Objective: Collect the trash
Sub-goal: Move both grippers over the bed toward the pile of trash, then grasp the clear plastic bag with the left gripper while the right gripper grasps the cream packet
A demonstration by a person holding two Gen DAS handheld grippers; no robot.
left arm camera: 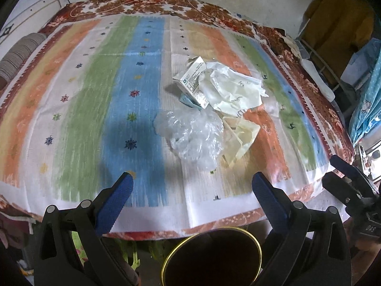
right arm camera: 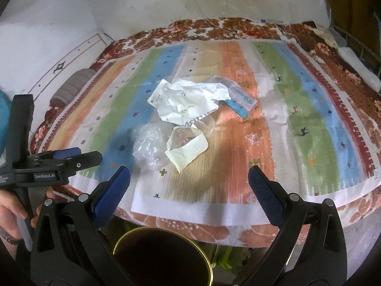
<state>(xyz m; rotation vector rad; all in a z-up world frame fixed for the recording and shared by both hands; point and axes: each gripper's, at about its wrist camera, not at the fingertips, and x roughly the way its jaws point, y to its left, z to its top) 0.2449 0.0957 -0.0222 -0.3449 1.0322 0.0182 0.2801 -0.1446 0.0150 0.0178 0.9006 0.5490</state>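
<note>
Blue rubber pads line both of my grippers, and each pair of jaws stands wide apart with nothing between them. Nearest, below the jaws of the left gripper point(left arm camera: 192, 190) and the right gripper point(right arm camera: 189, 184), sits a dark round bin point(left arm camera: 212, 257) with a yellow rim, tucked under the edge of the bed. A hand point(right arm camera: 14, 211) grips the left tool's handle at the left of my right view.

Beyond the jaws spreads a striped cloth point(left arm camera: 83, 100) in green, blue, orange and white, laid over a red flowered blanket point(right arm camera: 343, 71). The trash lies in one loose pile ahead of both grippers, well clear of the fingertips. Closest in the pile is a crumpled clear plastic bag point(left arm camera: 190, 135), with a torn cream wrapper point(left arm camera: 240, 138) touching it on the right. Behind them a crumpled white wrapper point(left arm camera: 231, 90) lies against a small white carton point(left arm camera: 193, 81). Right of the white wrapper lies a blue and white packet point(right arm camera: 240, 95).

Farthest back stands a stained white wall point(right arm camera: 142, 7).
</note>
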